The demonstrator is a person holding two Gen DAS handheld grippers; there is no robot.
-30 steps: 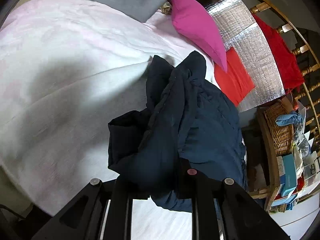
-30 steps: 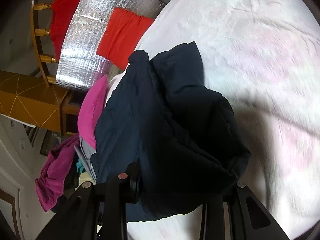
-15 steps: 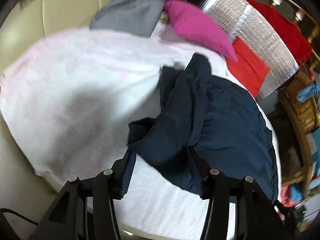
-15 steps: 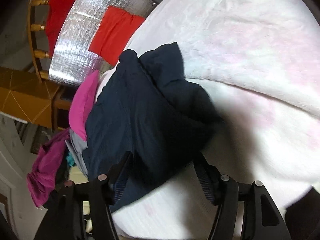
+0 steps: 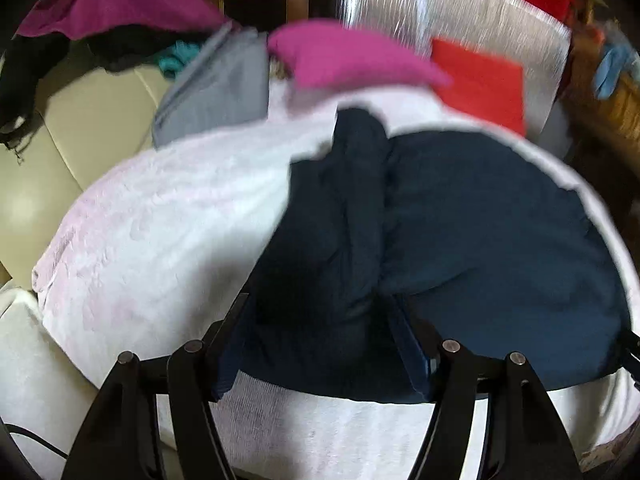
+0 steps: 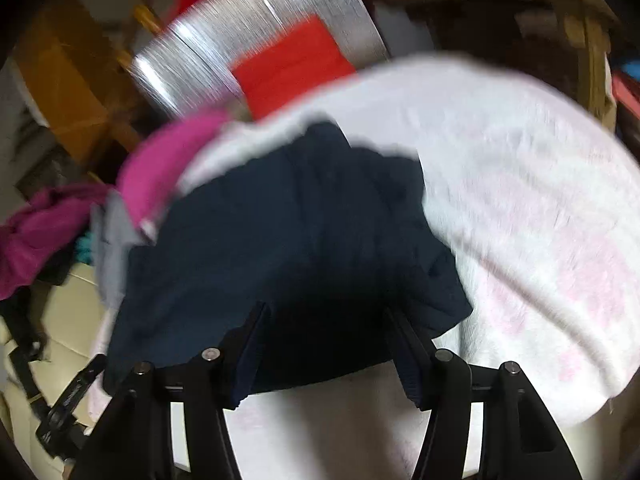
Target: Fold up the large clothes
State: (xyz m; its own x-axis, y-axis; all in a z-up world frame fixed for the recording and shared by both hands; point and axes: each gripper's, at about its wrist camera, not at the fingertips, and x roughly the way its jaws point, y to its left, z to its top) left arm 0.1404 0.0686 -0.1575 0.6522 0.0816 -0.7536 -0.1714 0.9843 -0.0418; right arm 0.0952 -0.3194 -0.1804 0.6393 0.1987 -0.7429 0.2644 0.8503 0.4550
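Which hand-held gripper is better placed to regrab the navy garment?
Probably left: the left hand-held gripper straddles a raised fold of the navy garment; its jaws are opening.

A lived-in room of a home. A fluffy white and pale pink blanket (image 5: 168,240) is spread over a cream leather sofa (image 5: 80,128), and a magenta cushion (image 5: 344,56) and a folded grey cloth (image 5: 216,92) lie at its back. More clothes, purple (image 5: 108,0) and teal (image 5: 176,58), are heaped behind. Beyond stand turned wooden rails (image 6: 148,16), a silver foil sheet (image 5: 472,12) bearing a red cloth (image 5: 484,84), and a wicker basket (image 5: 616,108).
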